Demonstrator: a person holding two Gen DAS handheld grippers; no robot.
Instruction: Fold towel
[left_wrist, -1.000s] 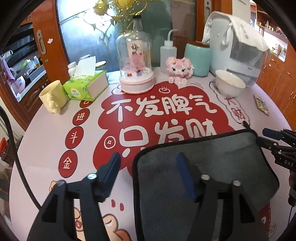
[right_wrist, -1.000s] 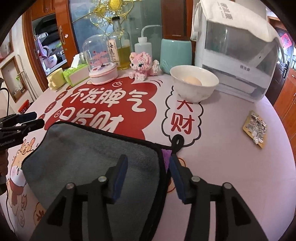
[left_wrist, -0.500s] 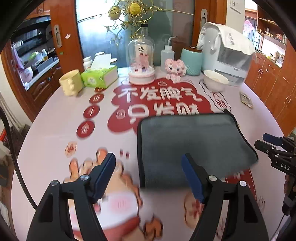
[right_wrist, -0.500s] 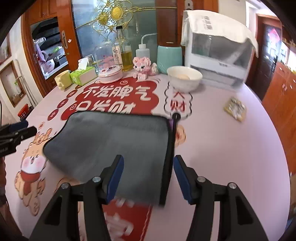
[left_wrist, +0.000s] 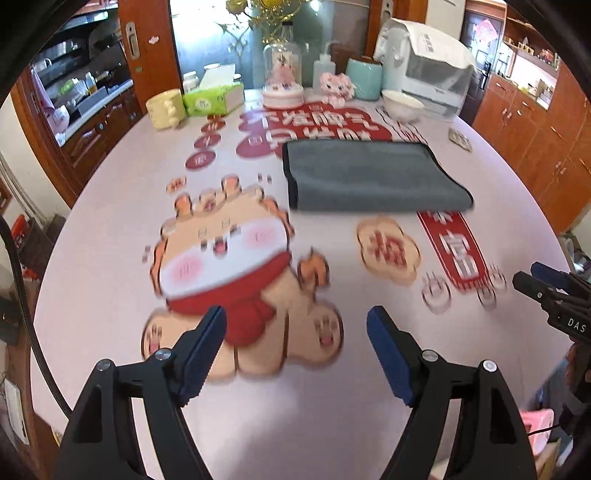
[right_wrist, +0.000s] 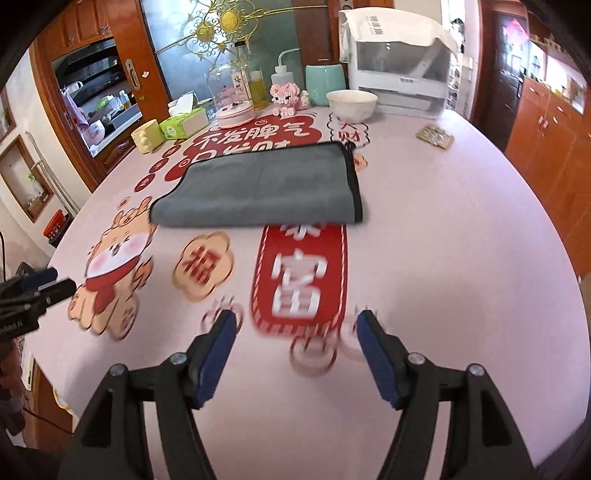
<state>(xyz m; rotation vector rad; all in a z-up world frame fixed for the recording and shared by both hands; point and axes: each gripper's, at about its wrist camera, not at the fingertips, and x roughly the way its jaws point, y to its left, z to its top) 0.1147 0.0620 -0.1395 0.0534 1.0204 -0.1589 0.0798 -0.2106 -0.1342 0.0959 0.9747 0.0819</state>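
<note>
A grey towel (left_wrist: 365, 175) with a black hem lies folded flat on the printed pink tablecloth, past the middle of the round table; it also shows in the right wrist view (right_wrist: 266, 188). My left gripper (left_wrist: 295, 350) is open and empty, held well back from the towel over the cartoon print. My right gripper (right_wrist: 295, 347) is open and empty, also well back, over the red banner print. Each gripper appears at the edge of the other's view: the right one (left_wrist: 546, 284), the left one (right_wrist: 37, 288).
Along the far edge stand a yellow mug (left_wrist: 164, 109), a green tissue box (left_wrist: 214, 98), a glass dome (left_wrist: 282, 75), a pink toy (left_wrist: 336, 86), a teal canister (left_wrist: 364, 79), a white bowl (left_wrist: 400, 105) and a white appliance (left_wrist: 424, 62). A small patterned coaster (right_wrist: 434, 134) lies at right.
Both grippers have drawn back from the towel toward the table's near edge, staying open. The towel now lies alone, folded, on the table.
</note>
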